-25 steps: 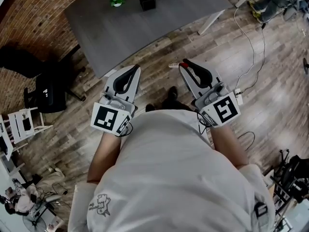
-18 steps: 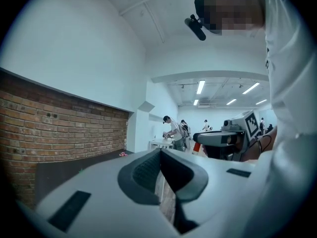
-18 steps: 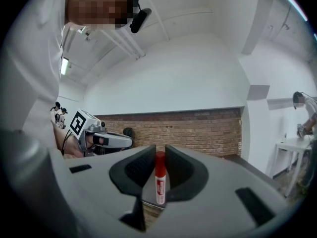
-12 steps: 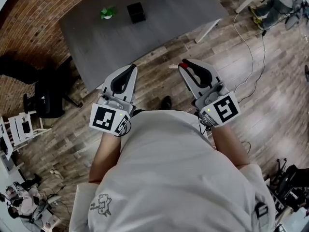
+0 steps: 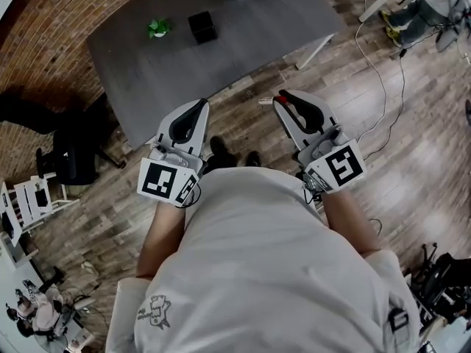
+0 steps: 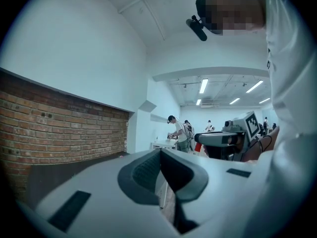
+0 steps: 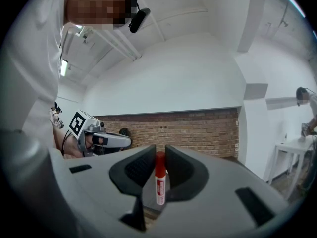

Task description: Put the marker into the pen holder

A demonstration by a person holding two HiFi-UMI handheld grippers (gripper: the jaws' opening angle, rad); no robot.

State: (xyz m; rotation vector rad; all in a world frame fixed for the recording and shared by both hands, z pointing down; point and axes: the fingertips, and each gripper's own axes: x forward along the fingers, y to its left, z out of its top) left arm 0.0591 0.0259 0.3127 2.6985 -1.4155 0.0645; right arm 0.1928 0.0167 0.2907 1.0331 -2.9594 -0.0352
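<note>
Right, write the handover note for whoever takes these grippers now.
Left gripper: jaws together, nothing between them.
Right gripper: closed on the marker, red cap toward the jaw tips.
Pen holder: apparently the black box on the grey table, ahead of both grippers, which are over the floor short of the table.
Done: marker is in the grip.
Left: carry it to the table and put it into the holder.

The head camera looked steeply down over the person's chest at a grey table (image 5: 221, 72). Cameras on the left gripper (image 5: 196, 107) and right gripper (image 5: 285, 98) sat close behind their jaws, both catching the brick wall (image 6: 59, 128).
</note>
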